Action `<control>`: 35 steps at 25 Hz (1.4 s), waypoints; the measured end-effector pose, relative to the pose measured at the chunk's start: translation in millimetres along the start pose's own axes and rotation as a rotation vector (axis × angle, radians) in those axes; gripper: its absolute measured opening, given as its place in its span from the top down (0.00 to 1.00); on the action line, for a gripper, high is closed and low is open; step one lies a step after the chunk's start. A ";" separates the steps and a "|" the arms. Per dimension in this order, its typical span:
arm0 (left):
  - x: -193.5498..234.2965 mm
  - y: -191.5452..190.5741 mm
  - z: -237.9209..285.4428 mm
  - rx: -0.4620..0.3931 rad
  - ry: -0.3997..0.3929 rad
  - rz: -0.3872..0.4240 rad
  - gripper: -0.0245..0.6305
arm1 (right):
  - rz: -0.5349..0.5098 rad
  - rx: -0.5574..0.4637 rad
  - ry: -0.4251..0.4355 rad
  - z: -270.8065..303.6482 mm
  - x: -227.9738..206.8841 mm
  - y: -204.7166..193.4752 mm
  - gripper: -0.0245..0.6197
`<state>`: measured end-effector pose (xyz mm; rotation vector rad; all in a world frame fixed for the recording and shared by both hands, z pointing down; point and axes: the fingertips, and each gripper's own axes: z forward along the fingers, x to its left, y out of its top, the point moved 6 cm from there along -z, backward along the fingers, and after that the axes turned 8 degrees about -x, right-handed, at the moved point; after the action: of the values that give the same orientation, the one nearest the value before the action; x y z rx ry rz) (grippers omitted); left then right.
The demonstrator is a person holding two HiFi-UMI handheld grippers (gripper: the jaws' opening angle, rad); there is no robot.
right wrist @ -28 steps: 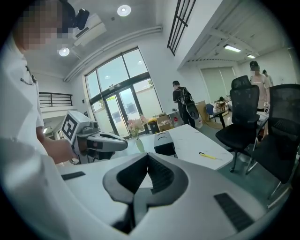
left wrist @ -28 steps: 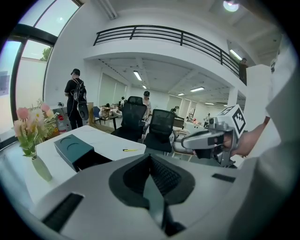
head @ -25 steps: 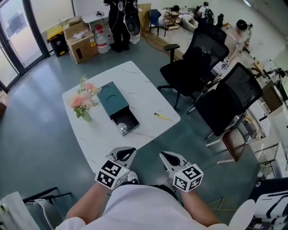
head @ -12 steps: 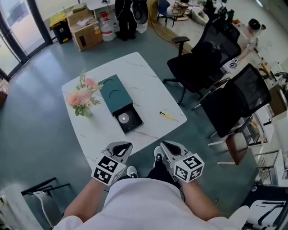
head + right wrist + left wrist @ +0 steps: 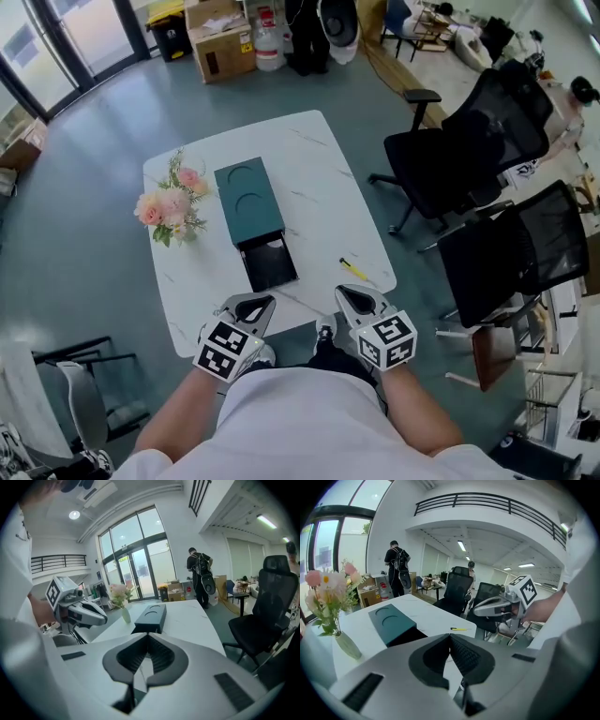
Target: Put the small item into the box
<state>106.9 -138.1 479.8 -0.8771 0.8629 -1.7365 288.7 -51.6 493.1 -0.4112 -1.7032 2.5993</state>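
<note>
A dark teal box (image 5: 248, 200) lies on the white marble table (image 5: 309, 178), its black drawer (image 5: 270, 263) pulled out toward me; I cannot make out what is inside. A small yellow pen-like item (image 5: 353, 270) lies near the table's front right corner. My left gripper (image 5: 260, 303) and right gripper (image 5: 349, 297) hover side by side at the near table edge, both shut and empty. The left gripper view shows the box (image 5: 391, 619), the yellow item (image 5: 459, 629) and the right gripper (image 5: 499, 606). From the right gripper view, the box (image 5: 151, 615) lies straight ahead.
A vase of pink flowers (image 5: 169, 208) stands left of the box. Black office chairs (image 5: 469, 155) crowd the table's right side. Cardboard boxes (image 5: 222, 37) and a standing person (image 5: 200, 576) are beyond the far end. A grey chair (image 5: 80, 398) sits at my left.
The head view has swung, so the table sits higher and squarer in frame. Both grippers stay shut near my body. The round item seen in the drawer earlier is no longer discernible.
</note>
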 end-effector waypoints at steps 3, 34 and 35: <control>0.0 1.2 26.2 0.013 0.044 -0.038 0.94 | -0.040 0.069 0.018 13.6 -38.9 -12.0 0.94; 10.5 -20.7 49.5 0.074 0.321 -0.261 0.94 | -0.280 0.586 0.157 97.2 -145.5 -123.0 0.80; 13.3 -20.6 47.2 0.077 0.314 -0.256 0.94 | -0.280 0.594 0.149 96.8 -144.6 -123.1 0.80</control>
<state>134.8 -152.4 522.8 -0.6961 0.9086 -2.1564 390.1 -109.8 671.4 -0.3049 -0.8105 2.6093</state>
